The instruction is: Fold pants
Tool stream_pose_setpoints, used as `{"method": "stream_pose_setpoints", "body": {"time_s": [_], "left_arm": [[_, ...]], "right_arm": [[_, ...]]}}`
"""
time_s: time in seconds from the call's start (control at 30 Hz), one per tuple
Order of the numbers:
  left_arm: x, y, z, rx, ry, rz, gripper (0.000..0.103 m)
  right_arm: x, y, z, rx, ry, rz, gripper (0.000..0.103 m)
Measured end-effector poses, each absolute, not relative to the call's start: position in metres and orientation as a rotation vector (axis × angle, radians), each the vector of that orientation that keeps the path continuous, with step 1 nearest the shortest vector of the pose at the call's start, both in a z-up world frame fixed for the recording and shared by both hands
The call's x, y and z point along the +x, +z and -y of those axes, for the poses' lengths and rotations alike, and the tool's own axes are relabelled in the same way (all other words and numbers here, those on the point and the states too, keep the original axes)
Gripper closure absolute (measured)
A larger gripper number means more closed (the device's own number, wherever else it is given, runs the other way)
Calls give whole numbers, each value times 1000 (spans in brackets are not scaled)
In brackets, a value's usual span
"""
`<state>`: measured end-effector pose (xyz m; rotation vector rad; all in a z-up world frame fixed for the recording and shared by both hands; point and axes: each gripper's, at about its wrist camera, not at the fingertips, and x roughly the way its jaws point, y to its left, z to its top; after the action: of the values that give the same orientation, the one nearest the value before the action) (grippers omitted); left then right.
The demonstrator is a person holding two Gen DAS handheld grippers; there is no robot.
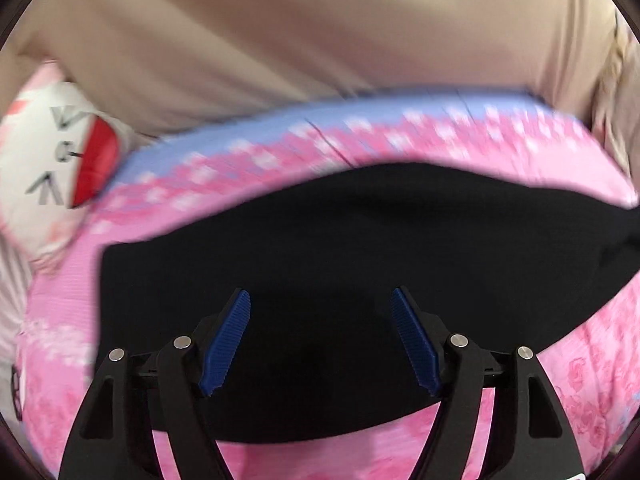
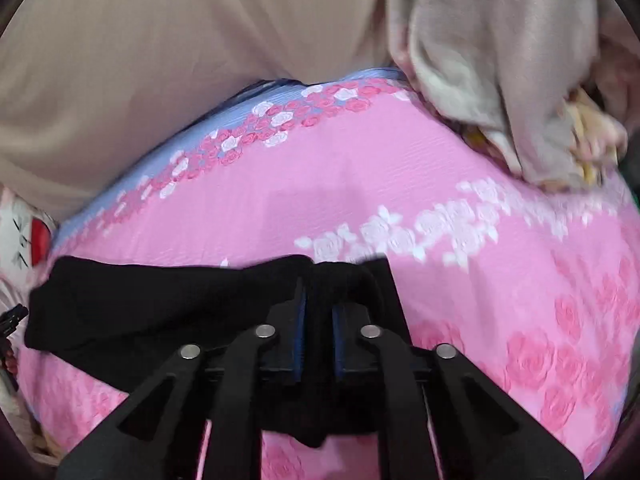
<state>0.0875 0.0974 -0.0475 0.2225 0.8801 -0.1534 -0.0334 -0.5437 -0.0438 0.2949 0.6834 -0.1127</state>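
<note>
The black pants (image 1: 340,248) lie spread on a pink flowered bedspread (image 1: 580,368). My left gripper (image 1: 320,300) is open just above the near part of the pants, its blue pads (image 1: 226,344) wide apart with nothing between them. In the right wrist view the pants (image 2: 140,312) stretch to the left, and my right gripper (image 2: 318,292) is shut on a bunched edge of the black fabric, which is pinched between the pads and hangs down below them. The left wrist view is blurred.
A beige wall or headboard (image 1: 320,32) stands behind the bed. A white pillow with red print (image 1: 56,160) lies at the left. A grey crumpled cloth (image 2: 500,80) lies at the bed's far right. The bedspread (image 2: 480,280) extends to the right.
</note>
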Motion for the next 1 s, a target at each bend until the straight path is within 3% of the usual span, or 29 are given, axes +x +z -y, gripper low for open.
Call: {"method": "stream_pose_setpoints", "body": {"time_s": [0.1,0.2,0.27,0.37,0.57,0.8,0.87,1.0], "left_arm": [[89,-74,-82,270,-133,-944,32],[82,-86,-90,247,-147,-982,32],[72,-87,-97,213,-168,-975,32],[69,-91,-97,198,-180,-981,32],[74,-87,-96,183,-187,-1026,32],[60,-87,-102,210,-207,-1032,32],[53,-88,-106,228,-222,-1041,30],[48,-92,-115,281,-225,-1075,29]], "right_arm": [[-74,26,524,157,-64,-420,95],[-98,9,517,-97,-156,-510,83],[-102,-45,533,-129,-220,-717,53],[-125,-99,553,-147,-375,-896,53],[-147,-73,567,243,-293,-737,50],[-84,-94,565,424,-218,-796,50],[-75,-100,556,398,-228,-827,80],[-95,-69,553,360,-259,-729,88]]}}
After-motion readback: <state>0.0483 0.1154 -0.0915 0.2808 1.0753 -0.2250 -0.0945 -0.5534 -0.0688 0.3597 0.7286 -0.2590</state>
